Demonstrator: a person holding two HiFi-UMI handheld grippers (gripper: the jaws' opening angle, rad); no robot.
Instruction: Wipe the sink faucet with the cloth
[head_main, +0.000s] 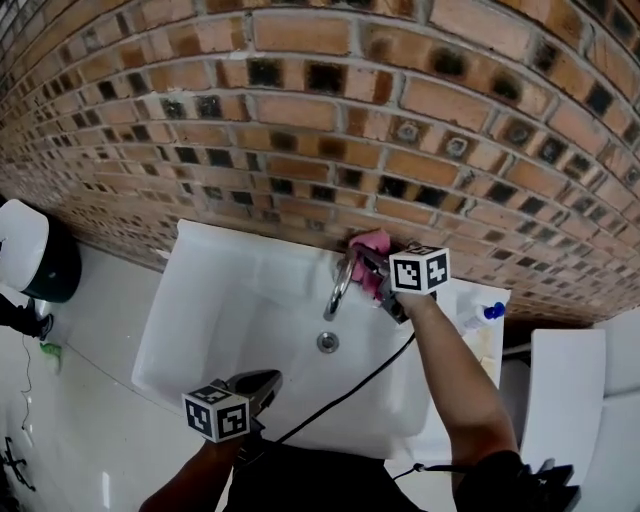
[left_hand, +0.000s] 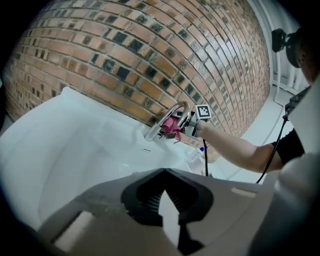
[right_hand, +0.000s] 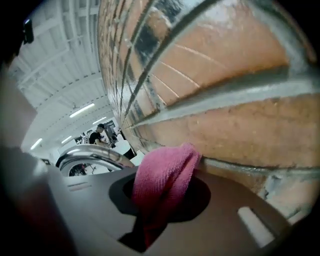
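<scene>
Cloth (right_hand: 165, 175), pink and bunched, is clamped between the closed jaws of the right gripper (head_main: 368, 268). In the right gripper view a fold of it bulges up past the jaw tips, while the rest hangs down between the black pads. The gripper holds it at the back edge of the sink (head_main: 220, 300), against the rear of the faucet (head_main: 340, 283), whose chrome spout curves forward over the basin. The bunched end sits very close to the brick wall (head_main: 300, 120) behind; I cannot tell whether it touches the bricks. The left gripper (left_hand: 164, 172) is over the front edge of the sink, well apart from the faucet. Its jaws meet at the tips with nothing between them — only a sliver of white basin shows through the gap lower down. Each gripper carries a cube with black-and-white square markers. Those patterns are the only print that can be made out. The drain (head_main: 327, 342) lies in the basin just in front of the spout. At the back right corner of the sink stands a small spray bottle (head_main: 478, 316) with a blue top — its label is too small to read.
</scene>
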